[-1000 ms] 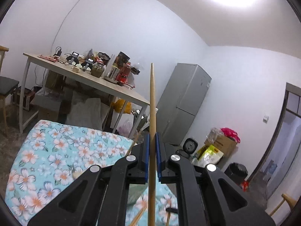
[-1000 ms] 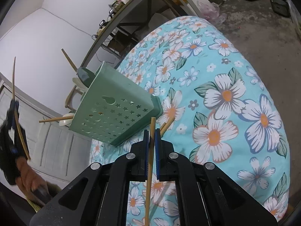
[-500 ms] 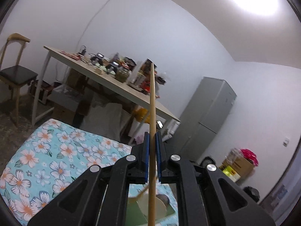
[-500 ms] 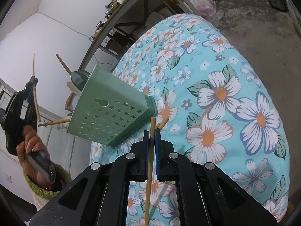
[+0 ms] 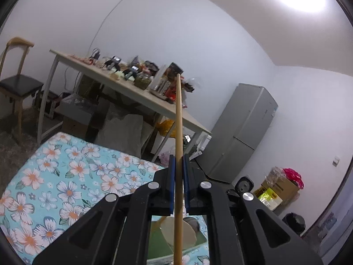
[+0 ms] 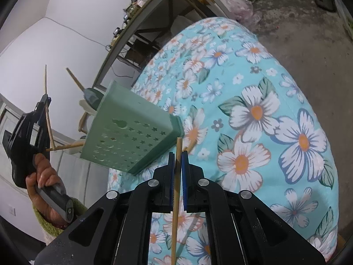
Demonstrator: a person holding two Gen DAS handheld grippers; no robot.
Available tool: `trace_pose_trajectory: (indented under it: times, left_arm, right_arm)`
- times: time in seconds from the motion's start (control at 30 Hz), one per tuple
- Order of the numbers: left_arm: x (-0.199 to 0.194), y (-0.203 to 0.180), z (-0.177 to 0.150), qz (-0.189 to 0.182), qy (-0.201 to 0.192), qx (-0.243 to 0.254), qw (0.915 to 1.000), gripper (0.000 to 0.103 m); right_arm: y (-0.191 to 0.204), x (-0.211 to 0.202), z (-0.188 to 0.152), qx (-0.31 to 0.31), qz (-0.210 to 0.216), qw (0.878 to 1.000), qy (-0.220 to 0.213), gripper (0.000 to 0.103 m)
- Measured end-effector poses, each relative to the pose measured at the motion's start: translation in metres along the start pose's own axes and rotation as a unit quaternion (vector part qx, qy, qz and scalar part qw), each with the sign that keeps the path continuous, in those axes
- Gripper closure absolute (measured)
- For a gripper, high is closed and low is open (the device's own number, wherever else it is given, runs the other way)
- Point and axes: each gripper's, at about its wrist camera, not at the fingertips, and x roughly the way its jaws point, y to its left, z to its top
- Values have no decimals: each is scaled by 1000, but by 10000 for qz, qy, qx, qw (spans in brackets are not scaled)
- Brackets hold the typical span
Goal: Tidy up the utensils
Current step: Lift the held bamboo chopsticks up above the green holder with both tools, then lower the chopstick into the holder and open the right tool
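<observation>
My left gripper (image 5: 179,161) is shut on a long wooden chopstick (image 5: 178,119) that stands upright between its blue pads. Below it I see the green utensil holder's open top (image 5: 158,240) with a pale spoon (image 5: 176,231) inside. My right gripper (image 6: 177,156) is shut on another wooden chopstick (image 6: 178,148), just in front of the green utensil holder (image 6: 128,137) with star-shaped holes. That holder stands on the floral cloth (image 6: 253,114) and holds spoons and chopsticks. The left gripper (image 6: 45,101), held by a hand (image 6: 44,176), appears left of the holder with its chopstick.
A long cluttered table (image 5: 132,97) stands behind the floral-covered surface (image 5: 55,176). A wooden chair (image 5: 17,84) is at the left, a grey fridge (image 5: 242,132) at the right, with boxes and a bin on the bare floor (image 6: 297,22).
The left gripper has swung sideways toward the holder with its chopstick; the holder's open top now shows beneath it. The right gripper has stayed put with its chopstick.
</observation>
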Motion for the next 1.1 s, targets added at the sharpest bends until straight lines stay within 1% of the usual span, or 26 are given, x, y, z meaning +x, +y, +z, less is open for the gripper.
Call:
trace_pose_trajectory:
  times: [0.1,0.2,0.27,0.33,0.37,0.43,0.53,0.6,0.67,0.73,0.87,1.0,1.1]
  left_arm:
    - [-17,-8,1,-84,-77,145,9998,97]
    - [-40,-13,1,-134,-150,226,9995,97]
    - [-59,-15,2,-161,-208,274,9993,97]
    - [-75,-17,1,-158,-284,366,9988,97]
    - [-86,-19,0,-161,-326,460,9983,97]
    - [-102,-21,-2,-143,-372,615,9973,97]
    - [-128,-20,-8,-72,-420,826,9957,97]
    - [-142,-17,-12,8,-461,908,9948,97]
    - [-153,-11,-18,87,-442,923,9947,97]
    - [-161,-6,-24,143,-398,922,9948,97]
    - [-175,3,-36,195,-301,894,9953,97]
    - [-180,5,-44,222,-208,980,9947,97]
    - [-182,8,-49,194,-158,980,9949,97]
  right_arm:
    - [14,-12,7,-172,138,9996,-171,99]
    - [39,-31,19,-516,384,9969,-444,99]
    - [58,-45,26,-793,518,9935,-627,99]
    - [83,-62,35,-1162,656,9871,-888,99]
    - [100,-73,41,-1417,715,9815,-1071,99]
    - [121,-89,48,-1734,825,9722,-1344,99]
    - [163,-113,61,-2334,914,9490,-1911,99]
    - [186,-122,71,-2595,1022,9357,-2159,99]
    - [204,-121,79,-2762,1085,9259,-2336,99]
    - [218,-113,89,-2858,1062,9212,-2417,99]
    - [236,-86,106,-2959,928,9182,-2465,99]
    - [242,-61,111,-3047,818,9176,-2420,99]
    - [242,-44,108,-3115,764,9172,-2364,99]
